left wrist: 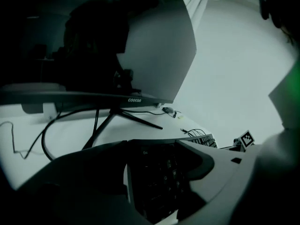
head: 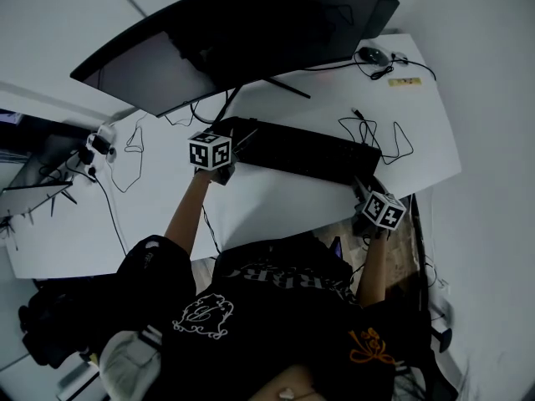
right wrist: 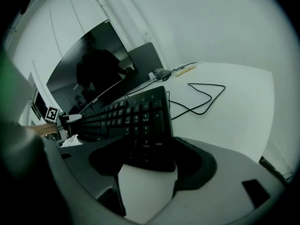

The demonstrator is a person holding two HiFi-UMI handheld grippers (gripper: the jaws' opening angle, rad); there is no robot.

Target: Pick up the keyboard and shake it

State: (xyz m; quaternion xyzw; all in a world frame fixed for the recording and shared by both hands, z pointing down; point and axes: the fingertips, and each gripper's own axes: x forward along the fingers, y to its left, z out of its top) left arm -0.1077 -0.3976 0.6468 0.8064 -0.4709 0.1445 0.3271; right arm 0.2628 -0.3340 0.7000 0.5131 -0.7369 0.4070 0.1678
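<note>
1. Keyboard (head: 309, 153), black and full-size, spans the middle of the white surface (head: 276, 203), its length running from 10 o'clock to 4 o'clock in the head view; whether it rests on the surface or is clear of it cannot be made out.
2. A person in a dark printed shirt leans in from 6 o'clock, one forearm reaching to each end of the keyboard.
3. The left tongs (head: 231, 159) are clamped on the keyboard's 10 o'clock end; the left gripper view shows the corner with the Esc key filling the gap between the two dark jaws.
4. The right tongs (head: 368, 189) are clamped on the 4 o'clock end; the right gripper view shows the number pad, Enter key nearest, wedged from jaw to jaw, with a white patch just below the keyboard's near edge.
5. A curved dark monitor (head: 242, 32) stands on thin splayed legs at 12 o'clock from the keyboard; its screen is unlit and reflects a dim figure.
6. A mouse (head: 373, 55) sits at 1 o'clock, near the surface's far corner; a black cable (head: 393, 140) lies in loose loops at 2 o'clock, just beyond the keyboard's right end.
</note>
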